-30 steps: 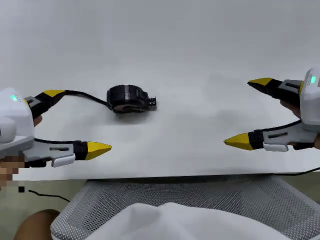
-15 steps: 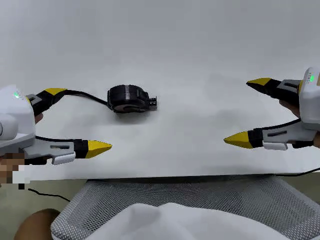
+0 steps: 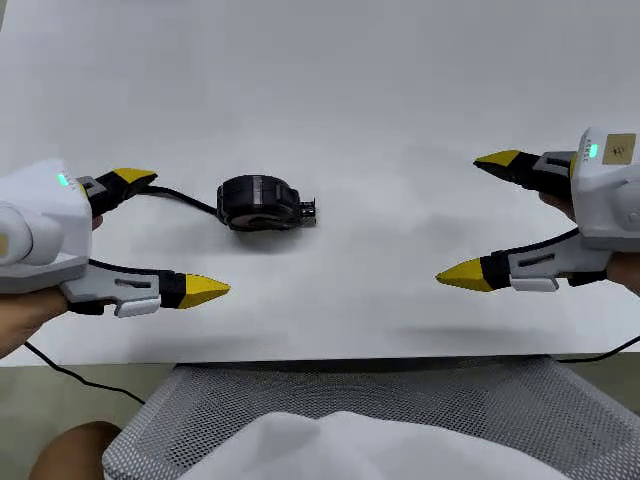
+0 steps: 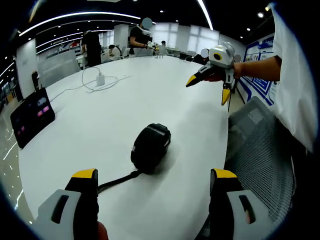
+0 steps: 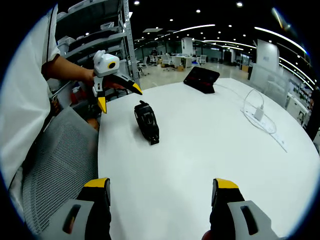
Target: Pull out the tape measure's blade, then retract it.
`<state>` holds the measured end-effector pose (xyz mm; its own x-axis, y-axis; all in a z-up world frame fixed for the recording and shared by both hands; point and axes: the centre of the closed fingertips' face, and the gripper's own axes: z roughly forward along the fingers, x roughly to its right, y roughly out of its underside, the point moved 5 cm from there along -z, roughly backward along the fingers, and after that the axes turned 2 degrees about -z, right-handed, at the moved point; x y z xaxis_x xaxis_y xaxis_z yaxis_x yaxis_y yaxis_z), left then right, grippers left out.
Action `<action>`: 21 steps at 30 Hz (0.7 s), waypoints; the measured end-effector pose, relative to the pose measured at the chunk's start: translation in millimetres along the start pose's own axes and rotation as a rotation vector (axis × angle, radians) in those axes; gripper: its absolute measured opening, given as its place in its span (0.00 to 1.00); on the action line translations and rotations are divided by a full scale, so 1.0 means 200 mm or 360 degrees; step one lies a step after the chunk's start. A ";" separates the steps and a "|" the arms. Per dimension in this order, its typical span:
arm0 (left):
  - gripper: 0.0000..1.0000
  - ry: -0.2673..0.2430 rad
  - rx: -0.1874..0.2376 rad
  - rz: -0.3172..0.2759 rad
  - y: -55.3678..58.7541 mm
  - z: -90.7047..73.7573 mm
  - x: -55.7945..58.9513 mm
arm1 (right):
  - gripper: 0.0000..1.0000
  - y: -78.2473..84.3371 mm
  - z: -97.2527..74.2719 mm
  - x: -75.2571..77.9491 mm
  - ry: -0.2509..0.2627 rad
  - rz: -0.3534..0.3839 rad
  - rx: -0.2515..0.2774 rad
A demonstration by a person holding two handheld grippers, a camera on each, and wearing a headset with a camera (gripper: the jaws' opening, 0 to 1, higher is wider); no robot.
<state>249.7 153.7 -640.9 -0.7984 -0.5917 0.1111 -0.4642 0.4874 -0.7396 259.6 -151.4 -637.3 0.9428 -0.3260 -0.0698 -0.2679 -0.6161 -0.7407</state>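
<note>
Head view shows the round black tape measure [image 3: 258, 203] lying on the white tabletop [image 3: 380, 100] just ahead of the left gripper [image 3: 187, 232], well apart from the right gripper [image 3: 459, 217], each with 2 yellow-tipped jaws spread wide, holding nothing.

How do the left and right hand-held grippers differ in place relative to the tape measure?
The left hand-held gripper is near the tape measure; the right hand-held gripper is much farther. The measure's strap runs toward the left one, not the right. Both are open, empty, yellow-tipped.
</note>
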 end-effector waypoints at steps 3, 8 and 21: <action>0.89 0.0005 -0.0011 0.0024 0.00 0.01 -0.01 | 0.82 0.00 0.02 0.01 -0.0013 -0.0015 -0.0009; 0.86 0.0017 -0.0013 0.0048 -0.01 0.04 -0.02 | 0.82 -0.01 0.06 0.02 -0.0033 -0.0020 0.0010; 0.84 0.0060 -0.0025 0.0106 -0.02 0.11 -0.01 | 0.82 -0.01 0.17 0.01 -0.0078 -0.0043 0.0021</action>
<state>260.9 138.9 -652.5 -0.8413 -0.5334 0.0872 -0.4155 0.5351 -0.7356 269.6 -126.4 -658.2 0.9583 -0.2737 -0.0817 -0.2397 -0.6149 -0.7513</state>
